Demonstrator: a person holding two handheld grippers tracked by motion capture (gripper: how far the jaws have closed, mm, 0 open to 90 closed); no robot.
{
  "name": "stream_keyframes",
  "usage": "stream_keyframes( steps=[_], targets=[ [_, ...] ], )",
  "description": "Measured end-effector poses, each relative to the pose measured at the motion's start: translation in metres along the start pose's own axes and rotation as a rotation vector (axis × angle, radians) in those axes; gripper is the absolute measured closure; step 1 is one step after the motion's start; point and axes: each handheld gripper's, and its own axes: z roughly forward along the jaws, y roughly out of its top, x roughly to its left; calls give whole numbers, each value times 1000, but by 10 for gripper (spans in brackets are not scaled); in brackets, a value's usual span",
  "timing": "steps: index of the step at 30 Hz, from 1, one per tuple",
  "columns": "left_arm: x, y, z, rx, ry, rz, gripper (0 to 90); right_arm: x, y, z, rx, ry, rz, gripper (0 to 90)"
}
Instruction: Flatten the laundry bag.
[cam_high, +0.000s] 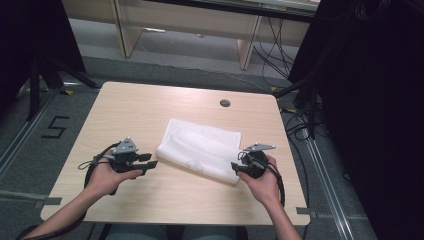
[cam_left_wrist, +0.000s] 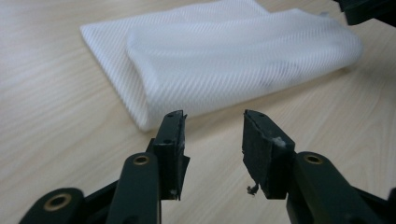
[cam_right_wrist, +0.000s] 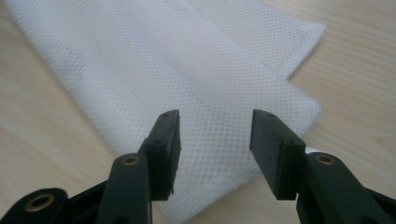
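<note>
In the high view, a folded white mesh cloth (cam_high: 200, 149) is seen lying near the middle of the wooden table (cam_high: 130, 107), its long axis running on a slant from the near right to the far left. The left gripper (cam_high: 150, 160) is held just off the cloth's near left corner, apart from it, while the right gripper (cam_high: 235, 167) is set against the near right corner, so the right hand is judged the nearer of the two.

In the left gripper view, the jaws are seen parted to a middling gap with nothing between them, bare table under the tips. The cloth (cam_left_wrist: 224, 60) lies ahead and a little up from them, its nearest corner just beyond the left jaw, not touched.

In the right gripper view, the jaws are spread wide over the cloth (cam_right_wrist: 154, 70). The mesh is seen under and between them, its edge running off to the right. Whether the pads touch the fabric cannot be told, but no fold is pinched. A grasp at this near end would be reached by a short drop and a closing of the jaws.
</note>
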Motion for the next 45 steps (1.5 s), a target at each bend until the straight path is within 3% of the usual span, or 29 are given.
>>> stream_keyframes(
  steps=[3,5,7,10,14,15,16,17,20,21,26,27,29,31,32,33,34,36,40,41,42,43,44,45],
  targets=[
    [-1,5,6,0,-3,30,635,-8,7,9,21,-3,29,512],
    [-1,10,11,15,13,74,670,-13,11,16,38,-5,51,510],
    [-1,14,17,3,-4,70,679,-15,13,19,40,-20,45,508],
    [-5,20,27,23,-20,77,736,-19,25,32,73,-14,41,475],
    [-12,23,45,79,-56,100,773,-24,34,48,64,-13,40,442],
    [-12,24,49,107,-57,126,779,-25,38,50,90,-16,41,441],
    [-13,24,53,107,-60,127,783,-26,41,51,126,-16,37,437],
    [-15,25,58,127,-62,118,787,-26,43,54,122,-19,54,435],
    [-18,28,68,151,-67,127,803,-30,50,64,127,-29,12,424],
    [-19,29,71,162,-65,142,807,-29,53,67,145,-35,50,422],
    [-25,33,83,199,-72,162,813,-34,60,86,167,-40,3,425],
    [-26,33,85,207,-75,167,812,-34,60,91,188,-43,13,446],
    [-28,33,89,217,-81,178,809,-36,60,96,218,-37,-17,472],
    [-31,33,93,229,-88,169,810,-34,62,99,228,-12,-41,615],
    [-31,33,93,229,-88,169,810,-34,62,99,228,-12,-41,615],
    [-30,33,95,237,-89,188,810,-29,63,99,240,-4,-87,753],
    [-31,33,96,243,-89,176,810,-29,63,99,240,-4,-87,753],
    [-31,32,99,251,-91,171,809,-24,64,98,263,15,-85,864],
    [-30,32,102,270,-95,190,808,-22,67,94,260,17,-111,894],
    [-32,31,104,270,-98,177,808,-22,67,94,260,17,-111,896],
    [-32,31,104,285,-101,194,808,-19,69,90,264,21,-95,897],
    [-29,31,103,319,-106,239,809,-19,70,87,243,27,-117,898],
    [-30,30,104,319,-106,223,811,-18,73,83,235,24,-118,898],
    [-30,29,105,326,-109,236,812,-15,78,73,203,38,-123,899]
  ],
)
